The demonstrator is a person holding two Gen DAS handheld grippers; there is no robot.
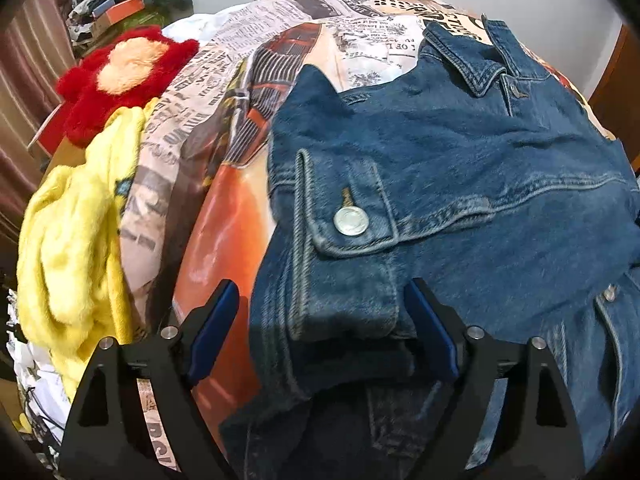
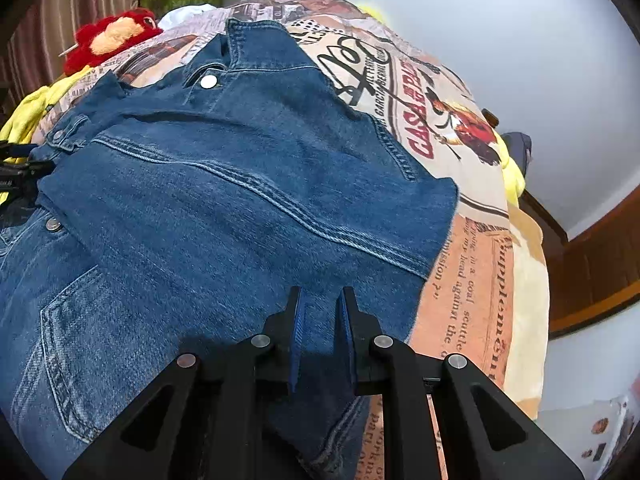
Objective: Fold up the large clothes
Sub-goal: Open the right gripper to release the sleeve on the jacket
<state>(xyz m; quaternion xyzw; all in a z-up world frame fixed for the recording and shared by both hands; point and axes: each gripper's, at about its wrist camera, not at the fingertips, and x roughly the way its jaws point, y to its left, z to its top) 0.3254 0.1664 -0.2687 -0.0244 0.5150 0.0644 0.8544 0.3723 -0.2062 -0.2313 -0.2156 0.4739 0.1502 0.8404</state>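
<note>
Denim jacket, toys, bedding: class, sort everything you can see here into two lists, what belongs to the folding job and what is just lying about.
Belongs to the job:
denim jacket
left gripper, open, a folded cuff between its fingers
right gripper, shut

Just lying about:
red plush toy
yellow fleece
orange box
printed bedspread, only the surface beneath

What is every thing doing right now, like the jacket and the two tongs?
Denim jacket: spread on the bed, sleeve folded across.
Sleeve cuff: buttoned, lying between the open left tongs.
Left tongs: open wide.
Right tongs: shut on jacket cloth.
Yellow blanket: crumpled.
</note>
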